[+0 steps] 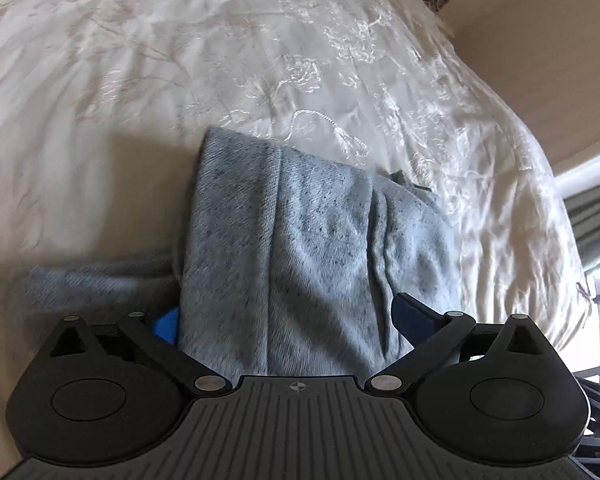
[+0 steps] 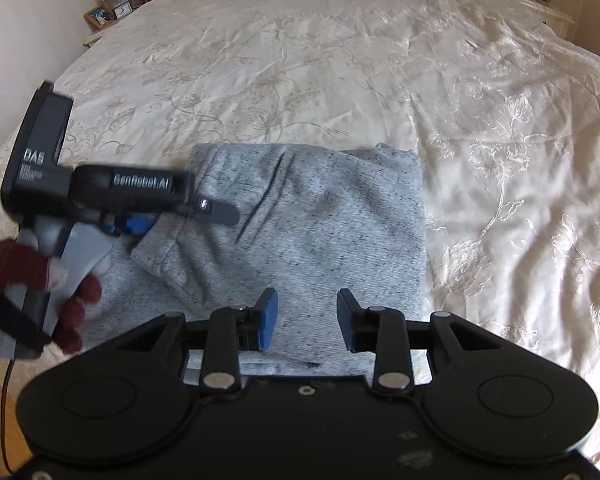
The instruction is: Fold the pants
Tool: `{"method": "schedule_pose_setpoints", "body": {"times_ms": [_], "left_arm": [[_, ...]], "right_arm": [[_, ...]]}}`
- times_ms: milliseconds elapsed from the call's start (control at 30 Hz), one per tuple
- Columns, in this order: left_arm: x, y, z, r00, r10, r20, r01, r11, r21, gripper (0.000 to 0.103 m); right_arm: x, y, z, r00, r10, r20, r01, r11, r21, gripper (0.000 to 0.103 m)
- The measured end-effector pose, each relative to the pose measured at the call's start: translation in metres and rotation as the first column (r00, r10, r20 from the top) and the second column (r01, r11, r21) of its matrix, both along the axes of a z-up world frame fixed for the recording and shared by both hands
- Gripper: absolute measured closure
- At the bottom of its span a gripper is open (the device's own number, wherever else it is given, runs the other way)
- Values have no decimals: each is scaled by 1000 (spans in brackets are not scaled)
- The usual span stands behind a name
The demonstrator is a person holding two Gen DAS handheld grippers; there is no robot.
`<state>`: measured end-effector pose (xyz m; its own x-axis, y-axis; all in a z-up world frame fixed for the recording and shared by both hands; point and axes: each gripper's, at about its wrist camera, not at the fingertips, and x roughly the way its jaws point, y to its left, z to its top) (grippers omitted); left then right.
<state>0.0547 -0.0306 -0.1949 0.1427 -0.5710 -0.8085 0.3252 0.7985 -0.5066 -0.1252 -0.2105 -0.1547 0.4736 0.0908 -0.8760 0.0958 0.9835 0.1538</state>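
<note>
- Right wrist view: grey sweatpants (image 2: 300,216) are seen folded on the bedspread (image 2: 340,60).
- Left gripper (image 2: 204,216) is spread wide; right gripper (image 2: 306,320) is part-open; nothing is pinched.
- Near edge should be gripped evenly before the next fold.

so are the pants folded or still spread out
Folded: the grey pants lie doubled over in a compact stack of layers on the bedspread, with one part still trailing out to the left.
</note>
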Motion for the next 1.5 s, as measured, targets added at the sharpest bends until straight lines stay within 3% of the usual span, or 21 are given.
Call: {"method": "schedule_pose_setpoints", "body": {"times_ms": [67,133,167,233,433,567,667,733,833,933,1033,1167,1233,1367,1433,1500], "left_arm": [[2,-6,-3,1000,-1,-13,2,999,33,3],[0,-6,2,999,51,-4,-51,995,80,22],[-1,-5,4,997,74,-4,-73,993,98,26],[-4,1,10,991,136,4,-136,985,108,53],[-14,0,36,983,185,20,-186,978,94,87],[-28,-4,78,970,237,50,-238,971,33,89],[-48,13,113,948,318,24,-317,948,-33,89],[-60,24,124,940,341,16,-341,940,-28,89],[-71,42,105,933,360,-3,-359,931,66,88],[-72,64,53,922,386,-5,-377,905,198,87],[-69,80,19,918,395,-37,-380,902,204,85],[-65,75,35,942,334,7,-329,923,201,85],[-67,77,49,939,345,-1,-339,922,185,85],[-78,94,77,908,420,6,-415,896,159,88],[-78,100,74,900,434,44,-433,875,217,88],[-73,111,59,904,426,24,-418,873,253,88]], "right_arm": [[1,-7,-2,1000,-9,-4,9,1000,3,68],[0,-17,-2,1000,-19,-7,19,1000,6,68],[0,-21,-2,1000,-26,-9,26,1000,4,68],[-1,-31,-4,999,-41,-14,41,999,6,68],[-5,-57,-12,995,-93,-35,94,995,30,68],[-10,-67,-12,992,-121,-30,123,991,45,68],[-12,-72,-13,990,-137,-28,138,989,53,68],[-13,-74,-14,989,-145,-30,147,987,60,68],[-14,-75,-17,988,-148,-37,151,986,71,68],[-14,-71,-19,989,-140,-43,142,987,74,68],[-14,-67,-19,991,-126,-50,130,989,75,68],[-14,-60,-18,995,-85,-53,88,994,71,68],[-14,-57,-20,996,-69,-63,73,995,64,68],[-15,-52,-22,995,-62,-77,68,995,71,68],[-14,-49,-24,995,-62,-79,68,995,76,68],[-11,-45,-26,995,-56,-80,62,995,83,68]]}}
